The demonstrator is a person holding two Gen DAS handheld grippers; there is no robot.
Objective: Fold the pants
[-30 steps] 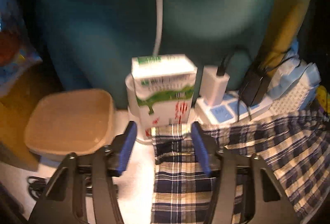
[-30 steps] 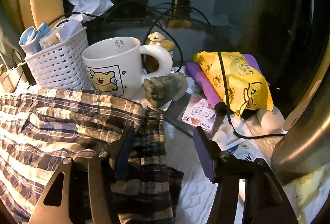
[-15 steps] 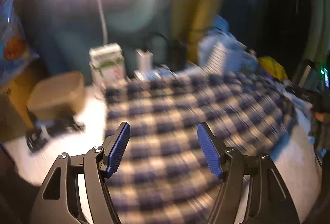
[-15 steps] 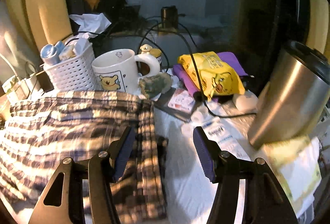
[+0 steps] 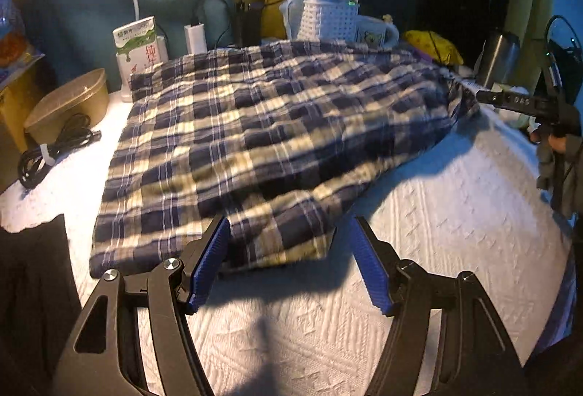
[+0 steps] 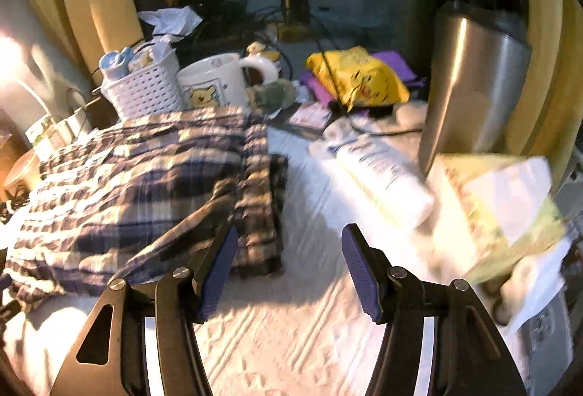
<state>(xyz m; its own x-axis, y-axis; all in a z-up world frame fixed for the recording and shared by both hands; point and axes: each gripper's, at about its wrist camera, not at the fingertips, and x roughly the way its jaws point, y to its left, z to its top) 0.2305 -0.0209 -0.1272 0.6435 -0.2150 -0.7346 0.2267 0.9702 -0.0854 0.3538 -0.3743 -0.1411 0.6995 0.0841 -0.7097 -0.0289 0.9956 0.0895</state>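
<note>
One pair of plaid pants point(image 5: 262, 137) lies spread on the white textured cloth point(image 5: 437, 213), and two claws are in play. From the left wrist camera, going left to right ahead of the left claw point(image 5: 291, 261): one tan lidded bowl point(image 5: 69, 100) with one coiled black cable point(image 5: 54, 148) just in front of it, one milk carton point(image 5: 138, 46), one white charger point(image 5: 195, 38), one white perforated basket point(image 5: 328, 20), one yellow bag point(image 5: 433, 46) and one steel tumbler point(image 5: 497, 55). The left claw's two blue-padded jaws stand wide apart with nothing between them but the near hem of the pants, which they do not pinch. To the right of that hem the cloth lies bare, giving room on that side; to the left the pants run close to the cloth's edge. This view alone shows the right claw point(image 5: 488, 97) from the side, far right, just beyond the pants' far corner. The right wrist camera shows that right claw point(image 6: 291, 268) with jaws parted and holding nothing, its left jaw just beside the pants' point(image 6: 145, 184) waistband edge, bare cloth between the jaws. Only this view shows one bear mug point(image 6: 215, 82), one white bottle point(image 6: 379, 173) lying flat, and one blurred tissue pack point(image 6: 503, 210) to the right, near the tumbler point(image 6: 473, 86).
</note>
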